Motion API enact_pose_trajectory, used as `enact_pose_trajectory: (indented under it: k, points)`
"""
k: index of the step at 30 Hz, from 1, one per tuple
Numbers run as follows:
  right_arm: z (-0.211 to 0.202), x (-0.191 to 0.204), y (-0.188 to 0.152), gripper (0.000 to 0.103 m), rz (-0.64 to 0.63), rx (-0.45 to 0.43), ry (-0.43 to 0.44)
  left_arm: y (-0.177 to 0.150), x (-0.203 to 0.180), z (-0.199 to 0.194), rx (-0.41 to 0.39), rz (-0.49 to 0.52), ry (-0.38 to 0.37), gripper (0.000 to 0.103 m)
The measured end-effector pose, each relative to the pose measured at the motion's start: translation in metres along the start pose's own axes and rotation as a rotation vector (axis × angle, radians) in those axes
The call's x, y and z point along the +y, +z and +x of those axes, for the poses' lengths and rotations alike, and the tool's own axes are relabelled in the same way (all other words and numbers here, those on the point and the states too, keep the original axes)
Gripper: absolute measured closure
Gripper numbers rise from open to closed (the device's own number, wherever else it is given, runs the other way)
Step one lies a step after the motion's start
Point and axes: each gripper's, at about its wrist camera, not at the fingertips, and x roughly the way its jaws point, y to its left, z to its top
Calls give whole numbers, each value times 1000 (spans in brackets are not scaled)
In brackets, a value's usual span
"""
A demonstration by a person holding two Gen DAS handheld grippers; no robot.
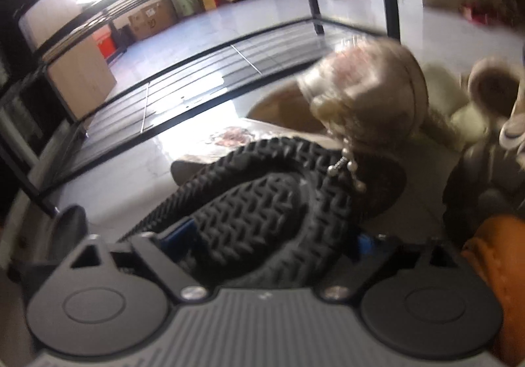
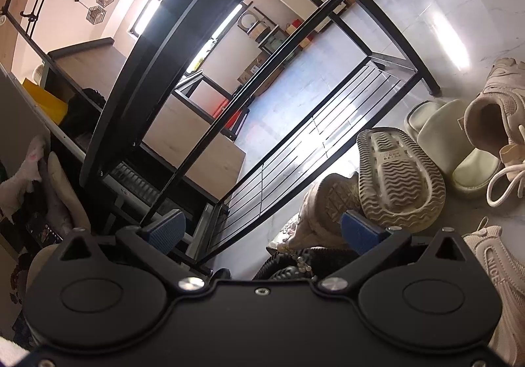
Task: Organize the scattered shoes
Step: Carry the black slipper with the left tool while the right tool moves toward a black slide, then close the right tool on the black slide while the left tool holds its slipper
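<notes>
Black metal shoe rack (image 2: 295, 124) is the landmark, its wire bottom shelf (image 1: 197, 84) bare. Left gripper (image 1: 265, 235) has its jaws clamped on a black slipper (image 1: 262, 199), sole up, long axis running away from the camera toward the rack; pearl trim (image 1: 349, 170) on its far edge. A blurred beige fuzzy slipper (image 1: 364, 94) sits just beyond it, between slipper and rack. Right gripper (image 2: 262, 229) hangs in front of the rack, jaws wide, holding nothing. Beside the rack's right leg: upturned beige slide (image 2: 397, 180), cream slides (image 2: 459, 150), pink sneaker (image 2: 498, 275) marked "NICE".
</notes>
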Motion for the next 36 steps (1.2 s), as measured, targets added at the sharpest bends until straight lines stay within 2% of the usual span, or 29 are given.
enact_pose_trajectory:
  k: [3, 5, 11, 14, 16, 19, 21, 23, 26, 28, 30, 32, 36]
  points:
    - [-2, -2, 2, 0, 15, -13, 4, -1, 21, -16, -33, -48, -17, 23]
    - [-2, -3, 2, 0, 27, -14, 4, 0, 35, -25, -32, -76, -19, 24]
    - [2, -2, -3, 0, 29, 6, -7, 5, 88, -58, -95, -261, -33, 26]
    - [3, 2, -7, 0, 24, 28, -22, 10, 112, -72, -138, -354, -35, 36]
    - [3, 5, -10, 0, 19, 39, -32, 12, 133, -85, -160, -437, -8, 40]
    - [9, 11, -15, 0, 27, 64, -40, 4, 161, -99, -153, -529, 42, 40]
    - [17, 18, -18, 0, 21, 94, -35, -8, 179, -109, -160, -571, 49, 38]
    - [26, 28, -23, 0, -2, 131, -28, -17, 189, -120, -171, -570, 58, 38]
    - [45, 46, -34, 0, -43, 205, -14, -32, 203, -136, -158, -582, 125, 39]
    - [57, 59, -44, 0, -62, 255, 3, -48, 222, -141, -133, -650, 145, 36]
    - [67, 69, -52, 0, -77, 298, 19, -59, 234, -145, -138, -676, 168, 32]
    - [76, 79, -59, 0, -83, 340, 37, -68, 247, -148, -144, -693, 214, 32]
    - [95, 102, -76, 0, -98, 428, 72, -79, 272, -147, -134, -788, 242, 30]
